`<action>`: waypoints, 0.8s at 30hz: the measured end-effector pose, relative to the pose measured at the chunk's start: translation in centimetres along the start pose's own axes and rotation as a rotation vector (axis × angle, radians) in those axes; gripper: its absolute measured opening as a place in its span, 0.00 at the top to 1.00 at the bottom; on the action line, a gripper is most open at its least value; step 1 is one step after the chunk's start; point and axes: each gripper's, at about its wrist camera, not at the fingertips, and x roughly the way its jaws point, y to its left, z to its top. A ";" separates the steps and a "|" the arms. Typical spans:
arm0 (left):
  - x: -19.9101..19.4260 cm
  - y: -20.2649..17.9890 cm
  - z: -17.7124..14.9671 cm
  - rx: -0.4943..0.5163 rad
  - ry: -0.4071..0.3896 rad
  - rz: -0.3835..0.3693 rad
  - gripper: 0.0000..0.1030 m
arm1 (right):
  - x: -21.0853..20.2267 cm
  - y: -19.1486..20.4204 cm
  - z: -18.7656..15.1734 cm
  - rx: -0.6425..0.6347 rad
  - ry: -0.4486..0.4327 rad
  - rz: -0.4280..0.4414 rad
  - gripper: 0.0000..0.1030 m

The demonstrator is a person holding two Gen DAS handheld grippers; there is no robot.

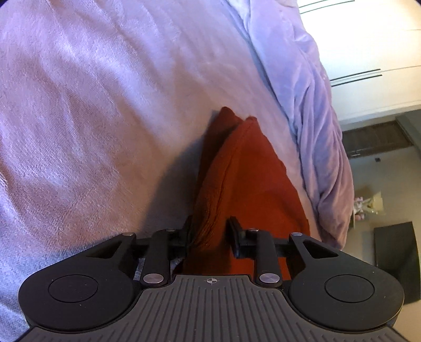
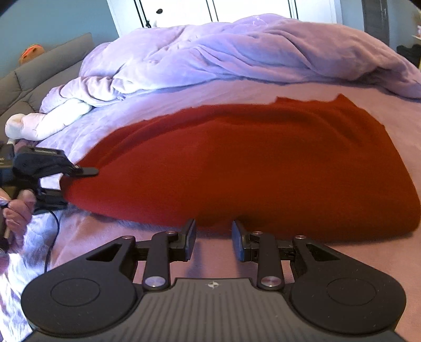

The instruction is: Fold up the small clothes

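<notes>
- The left gripper [image 1: 210, 231] is clamped on the red cloth [image 1: 236, 168]: in the left wrist view a thick bunch of the fabric fills the gap between both fingers [image 1: 234, 236] and runs on past them.
- From that grip the cloth stretches away in a folded ridge, two layers showing, and ends in two small points at its far tip.
- Seen from the right wrist view, the left gripper [image 2: 79, 181] bites the cloth's left edge, one finger above the fabric and one below; a hand [image 2: 18, 210] holds its handle at the far left, with a black cable hanging beneath.
- The right gripper [image 2: 213, 234] has its fingers [image 2: 190, 236] apart, with nothing between them; they sit just at the near edge of the cloth [image 2: 250, 163], and whether the tips touch it I cannot tell.
- The cloth lies spread across the bed [image 2: 342, 263], on a pinkish-lilac sheet, broad in the middle, its far edge uneven with a small peak at the far right.
- Beyond the cloth a rumpled lilac duvet [image 2: 236, 52] is heaped along the far side of the bed.
- A grey headboard [image 2: 39, 68] stands at the far left, with white wardrobe doors [image 2: 236, 10] behind the duvet.
</notes>
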 end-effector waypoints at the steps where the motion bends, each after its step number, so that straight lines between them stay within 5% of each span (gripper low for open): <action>1: 0.0 0.0 0.0 0.003 -0.001 -0.003 0.73 | 0.0 0.3 0.1 -0.008 -0.012 0.000 0.72; 6: -1.0 0.1 -0.2 -0.039 -0.035 -0.028 0.83 | 1.7 1.1 0.2 -0.051 0.004 -0.070 0.72; 13: -3.1 -3.9 -0.8 0.067 -0.089 -0.082 0.85 | -0.6 -0.4 0.1 -0.009 -0.049 -0.078 0.72; 19: -3.7 -11.6 -3.2 0.271 -0.080 -0.145 0.85 | -2.6 -4.7 -0.7 0.108 -0.074 -0.168 0.72; 24: 0.7 -18.5 -7.7 0.423 0.003 -0.180 0.85 | -4.2 -7.0 -1.4 0.184 -0.102 -0.192 0.72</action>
